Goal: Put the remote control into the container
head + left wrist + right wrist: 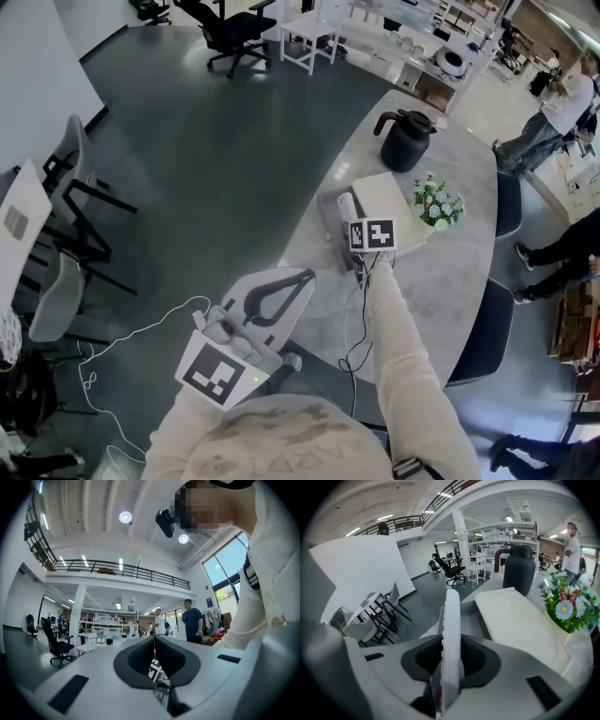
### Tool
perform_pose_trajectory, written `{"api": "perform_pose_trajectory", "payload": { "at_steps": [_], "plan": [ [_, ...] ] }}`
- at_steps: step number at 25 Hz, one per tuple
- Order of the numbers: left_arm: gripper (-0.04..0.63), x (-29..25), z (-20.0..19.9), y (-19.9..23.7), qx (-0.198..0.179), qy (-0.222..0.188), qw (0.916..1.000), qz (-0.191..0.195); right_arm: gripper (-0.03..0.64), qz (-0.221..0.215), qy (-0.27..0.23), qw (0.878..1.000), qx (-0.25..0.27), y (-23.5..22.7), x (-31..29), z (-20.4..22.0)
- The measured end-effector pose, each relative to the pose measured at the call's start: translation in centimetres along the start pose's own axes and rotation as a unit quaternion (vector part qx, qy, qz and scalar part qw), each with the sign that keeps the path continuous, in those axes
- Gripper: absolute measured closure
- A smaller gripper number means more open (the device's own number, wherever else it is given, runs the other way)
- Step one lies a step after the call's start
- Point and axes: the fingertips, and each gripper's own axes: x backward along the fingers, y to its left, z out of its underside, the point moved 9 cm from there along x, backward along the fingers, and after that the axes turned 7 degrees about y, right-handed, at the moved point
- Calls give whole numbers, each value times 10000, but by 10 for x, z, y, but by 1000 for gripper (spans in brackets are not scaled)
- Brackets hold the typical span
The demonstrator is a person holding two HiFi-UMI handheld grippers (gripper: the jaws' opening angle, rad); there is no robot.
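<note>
My right gripper (451, 652) is shut on a slim white remote control (451, 634), held on its edge with its far end pointing away. In the head view the remote control (347, 203) hangs over a grey open container (331, 225) at the left rim of the table, and the right gripper's marker cube (372, 234) hides its jaws. A cream flat box (520, 625) lies just right of the container. My left gripper (302, 277) is low by my chest, off the table, shut with nothing between its pads (161, 656).
On the round grey table (450, 281) stand a black jug (405, 141) and a small pot of flowers (438, 204). Dark chairs (487, 328) stand at its right side. A cable (354, 328) trails from the table to the floor. People stand at the far right.
</note>
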Motion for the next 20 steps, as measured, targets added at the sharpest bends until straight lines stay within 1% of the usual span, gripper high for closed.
{"api": "perform_pose_trajectory", "payload": {
  "at_steps": [5, 10, 15, 20],
  "plan": [
    [583, -10, -2, 5, -22, -9, 10000, -71, 512, -134, 507, 9983, -261, -11, -23, 3],
    [583, -20, -1, 8, -83, 40, 9999, -120, 512, -310, 1005, 9933, -469, -18, -43, 2],
    [583, -28, 1, 11, -107, 94, 9998, -158, 512, -457, 1214, 9892, -677, -23, -59, 4],
    [583, -32, 6, 13, -95, 199, 9996, -168, 512, -753, 1197, 9855, -935, -25, -72, 7]
  ]
}}
